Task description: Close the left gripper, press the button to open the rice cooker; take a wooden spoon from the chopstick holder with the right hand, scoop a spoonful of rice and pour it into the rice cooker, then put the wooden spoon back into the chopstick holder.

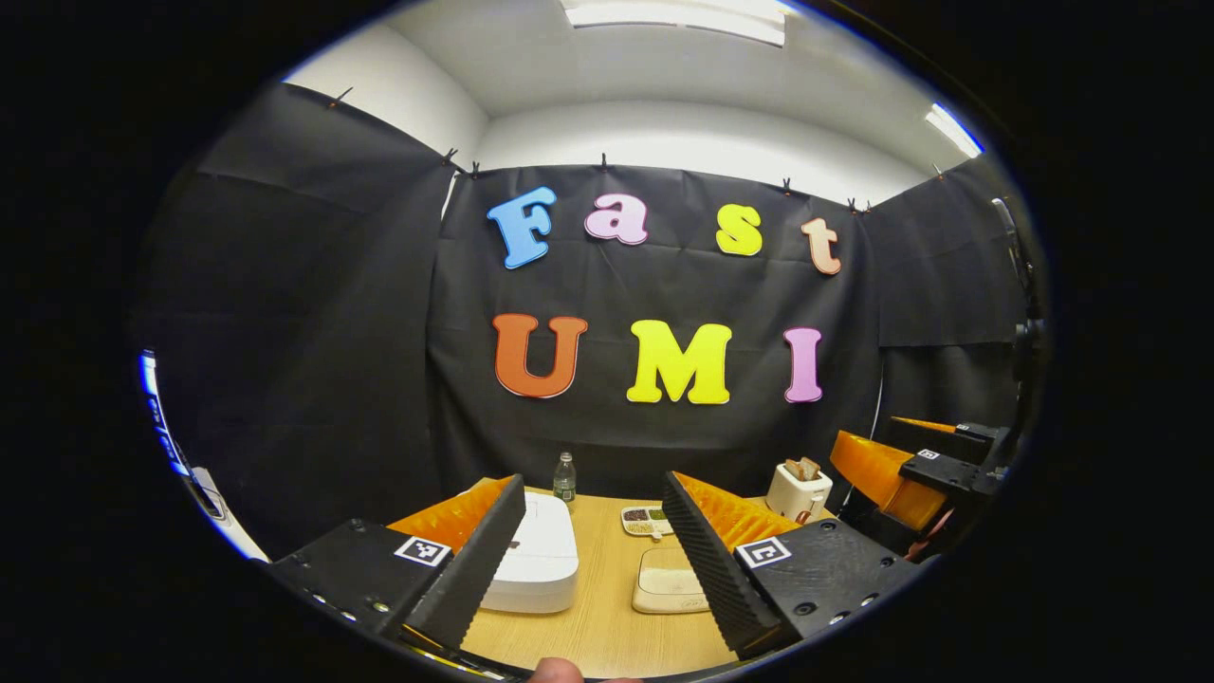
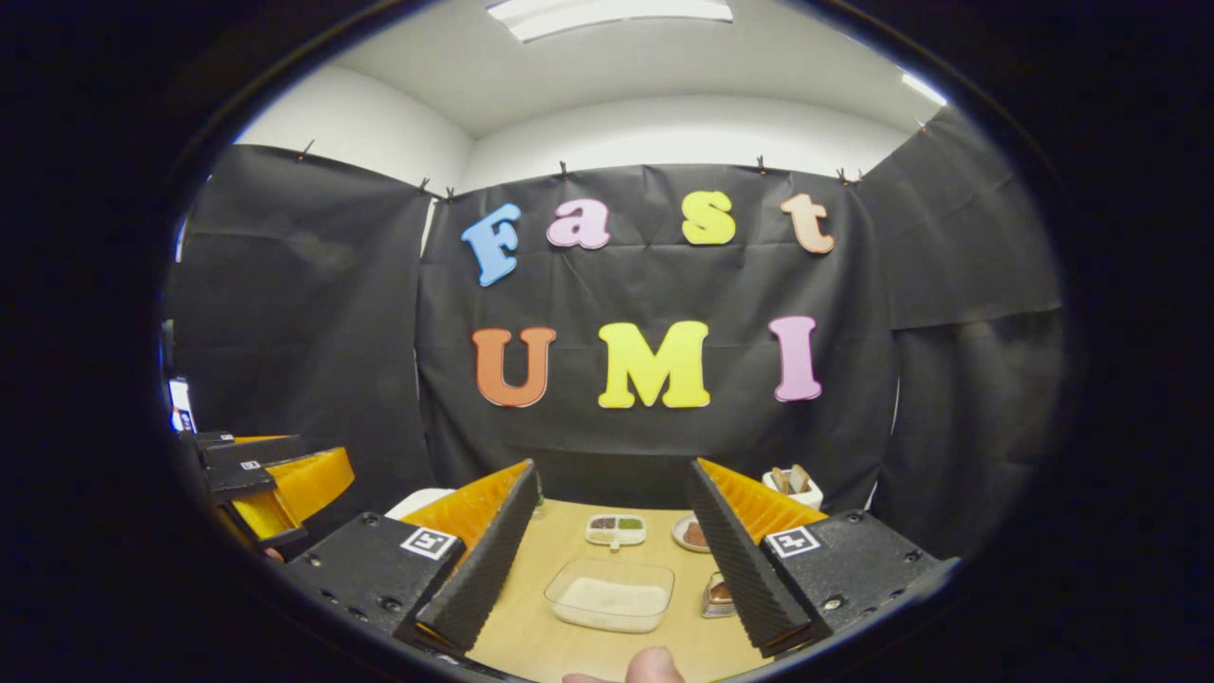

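Right now, as I read my two feeds:

Left gripper (image 1: 593, 531): I see its jaws spread wide, holding nothing, hanging above the near edge of the wooden table (image 1: 597, 626).
Rice cooker (image 1: 536, 564): white, lid down, ahead of my left gripper and partly hidden behind that gripper's left finger.
Clear tub of rice (image 1: 669, 581): in the left gripper view it sits just inside the right finger; in the right gripper view it lies straight ahead, between the two fingers, with a pale layer of rice in it.
Right gripper (image 2: 612, 545): I see it wide apart too, gripping nothing, above the table's near edge.
Chopstick holder (image 2: 792, 486): white, far right corner, beyond my right gripper's right finger; wooden pieces stick up out of it, and I cannot tell which one is the spoon.
Divided dish (image 2: 616, 529): ahead of the right gripper, beyond the tub, small portions of dark and green grains inside.
Small plate (image 2: 692, 534): just right of that dish, something brown on it.
Bottle (image 1: 564, 479): upright at the table's far edge, behind the rice cooker.
Fingertip (image 2: 654, 667): a person's, at the bottom rim of the right gripper view.
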Action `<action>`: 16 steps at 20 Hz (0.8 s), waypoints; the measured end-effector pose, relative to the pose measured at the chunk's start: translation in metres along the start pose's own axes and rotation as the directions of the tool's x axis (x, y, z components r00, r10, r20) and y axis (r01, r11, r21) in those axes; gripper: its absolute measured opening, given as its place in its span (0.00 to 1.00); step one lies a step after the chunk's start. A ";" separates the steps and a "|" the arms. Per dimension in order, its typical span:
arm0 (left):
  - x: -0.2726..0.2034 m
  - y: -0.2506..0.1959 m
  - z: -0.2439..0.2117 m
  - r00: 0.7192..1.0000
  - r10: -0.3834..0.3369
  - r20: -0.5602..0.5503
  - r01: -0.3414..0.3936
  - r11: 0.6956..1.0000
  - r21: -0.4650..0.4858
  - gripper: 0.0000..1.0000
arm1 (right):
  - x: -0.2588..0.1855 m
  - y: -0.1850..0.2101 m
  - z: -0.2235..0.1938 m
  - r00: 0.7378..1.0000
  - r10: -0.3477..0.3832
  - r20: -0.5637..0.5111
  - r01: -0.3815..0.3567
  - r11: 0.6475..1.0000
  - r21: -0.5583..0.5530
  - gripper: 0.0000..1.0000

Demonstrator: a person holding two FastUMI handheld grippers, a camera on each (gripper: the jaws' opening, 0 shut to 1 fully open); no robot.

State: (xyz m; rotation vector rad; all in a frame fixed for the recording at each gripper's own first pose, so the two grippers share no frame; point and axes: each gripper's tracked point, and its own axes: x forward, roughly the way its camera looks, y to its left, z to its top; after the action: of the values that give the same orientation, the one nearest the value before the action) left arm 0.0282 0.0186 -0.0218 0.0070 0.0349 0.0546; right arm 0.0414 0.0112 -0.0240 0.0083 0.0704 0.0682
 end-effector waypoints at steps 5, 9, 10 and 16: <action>0.009 0.005 -0.009 0.999 0.017 -0.050 -0.018 1.000 -0.010 0.94 | 0.011 -0.005 0.002 0.999 0.019 0.027 -0.019 1.000 0.008 1.00; 0.023 0.016 -0.014 0.993 0.068 -0.095 -0.068 0.998 -0.001 0.74 | 0.033 -0.012 -0.003 0.998 0.049 0.036 -0.049 0.999 0.006 1.00; 0.028 0.016 -0.015 0.992 0.077 -0.103 -0.077 0.997 0.002 0.75 | 0.040 -0.016 -0.004 0.998 0.053 0.033 -0.054 0.998 0.015 1.00; 0.060 0.025 -0.033 0.972 0.162 -0.170 -0.164 0.986 0.004 0.24 | 0.094 -0.033 -0.024 0.994 0.106 -0.015 -0.105 0.993 0.056 1.00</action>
State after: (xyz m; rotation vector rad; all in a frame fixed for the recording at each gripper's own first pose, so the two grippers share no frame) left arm 0.0860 0.0473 -0.0571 -0.0044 0.2045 0.2201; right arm 0.1350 -0.0156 -0.0552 0.0667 0.0897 0.1716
